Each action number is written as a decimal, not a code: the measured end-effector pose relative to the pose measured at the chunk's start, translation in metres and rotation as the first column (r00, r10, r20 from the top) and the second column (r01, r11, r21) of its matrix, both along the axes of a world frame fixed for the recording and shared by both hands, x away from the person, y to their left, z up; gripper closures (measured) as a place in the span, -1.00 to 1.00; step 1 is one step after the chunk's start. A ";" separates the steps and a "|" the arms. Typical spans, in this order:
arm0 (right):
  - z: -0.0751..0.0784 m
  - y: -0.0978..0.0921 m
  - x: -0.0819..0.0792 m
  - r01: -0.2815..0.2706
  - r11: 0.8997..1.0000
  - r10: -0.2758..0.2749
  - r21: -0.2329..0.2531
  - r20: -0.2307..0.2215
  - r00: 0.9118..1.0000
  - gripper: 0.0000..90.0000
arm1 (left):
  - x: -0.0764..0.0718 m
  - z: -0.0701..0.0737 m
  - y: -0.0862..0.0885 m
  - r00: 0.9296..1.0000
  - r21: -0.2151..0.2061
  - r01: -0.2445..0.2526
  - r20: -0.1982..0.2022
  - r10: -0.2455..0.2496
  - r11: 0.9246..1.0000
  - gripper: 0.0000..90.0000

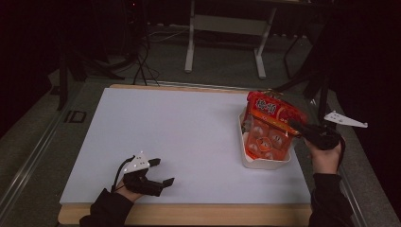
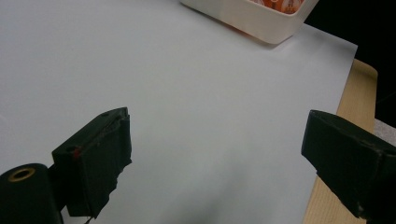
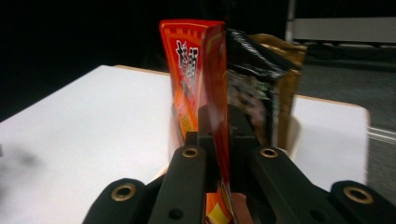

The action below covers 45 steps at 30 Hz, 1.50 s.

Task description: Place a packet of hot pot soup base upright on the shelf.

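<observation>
Red snack bag (image 3: 205, 79) between hand-held gripper (image 3: 217, 122) jaws

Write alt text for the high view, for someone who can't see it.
The right gripper, shut, pinches a red snack bag standing in a white bin at the right edge of a white table. The left gripper rests open near the front left corner, holding nothing.

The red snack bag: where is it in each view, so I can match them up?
High view: red bag right of centre, standing in the white bin, right claw shut on it.
Left gripper view: just a strip at the top edge, inside the bin.
Right gripper view: centre, edge-on.
Shared landmark: the bin.
</observation>
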State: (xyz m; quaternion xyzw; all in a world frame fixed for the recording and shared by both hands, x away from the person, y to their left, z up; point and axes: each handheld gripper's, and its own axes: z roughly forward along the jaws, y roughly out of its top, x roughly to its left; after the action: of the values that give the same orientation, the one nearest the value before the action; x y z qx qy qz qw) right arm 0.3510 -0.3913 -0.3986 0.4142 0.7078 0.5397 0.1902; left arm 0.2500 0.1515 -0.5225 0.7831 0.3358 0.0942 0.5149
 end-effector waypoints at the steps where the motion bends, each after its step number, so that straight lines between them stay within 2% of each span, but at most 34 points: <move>1: 0.001 0.002 -0.001 -0.003 1.000 0.003 -0.007 0.005 1.000 0.93 | 0.000 0.000 0.000 1.000 0.002 0.001 0.000 -0.001 1.000 -0.81; 4: 0.004 0.005 -0.003 -0.012 1.000 0.012 -0.010 0.003 1.000 0.87 | 0.000 0.000 -0.001 1.000 0.004 0.005 -0.001 -0.005 1.000 -0.81; 8: 0.008 0.006 -0.004 -0.022 1.000 0.022 0.008 0.005 1.000 0.70 | 0.000 0.000 -0.001 1.000 0.001 0.004 -0.001 -0.004 1.000 -0.81; 9: 0.012 0.008 -0.005 -0.027 1.000 0.027 0.011 0.010 1.000 0.59 | 0.000 0.000 -0.001 1.000 -0.001 0.003 -0.001 -0.003 1.000 -0.81; 13: 0.023 0.013 -0.010 -0.026 1.000 0.026 0.004 0.040 0.999 0.45 | 0.000 0.000 -0.001 1.000 0.002 0.004 -0.001 -0.004 1.000 -0.81; 18: 0.042 0.022 -0.016 -0.034 0.999 0.033 -0.001 0.079 0.996 0.13 | 0.000 0.000 -0.001 1.000 0.001 0.005 0.001 -0.005 1.000 -0.81; 19: 0.042 0.022 -0.016 -0.034 0.999 0.033 -0.001 0.079 0.996 0.13 | 0.000 0.000 -0.001 1.000 0.001 0.005 0.001 -0.005 1.000 -0.81; 20: 0.046 0.024 -0.017 -0.038 0.999 0.038 0.002 0.088 0.995 0.06 | 0.000 0.000 -0.001 1.000 -0.001 0.006 0.001 -0.006 1.000 -0.81; 21: 0.058 0.031 -0.022 -0.047 0.999 0.047 -0.001 0.105 0.993 -0.14 | 0.000 0.000 -0.001 1.000 0.000 0.006 0.003 -0.006 1.000 -0.81; 23: 0.065 0.037 -0.025 -0.052 0.999 0.053 -0.007 0.114 0.992 -0.24 | -0.001 0.000 -0.001 1.000 -0.001 0.008 0.003 -0.008 1.000 -0.81; 28: 0.077 0.052 -0.031 -0.090 0.996 0.088 0.012 0.112 0.990 -0.54 | -0.001 0.000 -0.002 1.000 -0.001 0.015 0.005 -0.015 1.000 -0.81; 32: 0.079 0.063 -0.036 -0.130 0.991 0.126 0.027 0.116 0.985 -0.68 | -0.002 0.000 -0.003 1.000 0.002 0.017 0.007 -0.017 1.000 -0.81; 36: 0.077 0.071 -0.039 -0.164 0.986 0.159 0.033 0.126 0.979 -0.70 | -0.002 0.000 -0.003 1.000 0.000 0.020 0.009 -0.020 1.000 -0.81; 43: 0.065 0.088 -0.046 -0.216 0.976 0.213 0.007 0.129 0.968 -0.70 | -0.002 0.000 -0.003 1.000 -0.003 0.020 0.011 -0.020 1.000 -0.81; 45: 0.055 0.098 -0.050 -0.246 0.969 0.245 -0.007 0.129 0.961 -0.70 | -0.003 0.000 -0.003 1.000 -0.002 0.022 0.011 -0.022 1.000 -0.81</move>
State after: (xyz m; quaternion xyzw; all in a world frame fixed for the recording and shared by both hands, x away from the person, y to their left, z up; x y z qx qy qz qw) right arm 0.3010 -0.2930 -0.3434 0.2884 0.7375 0.5880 0.1651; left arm 0.2474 0.1485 -0.5223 0.7856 0.3244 0.0923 0.5187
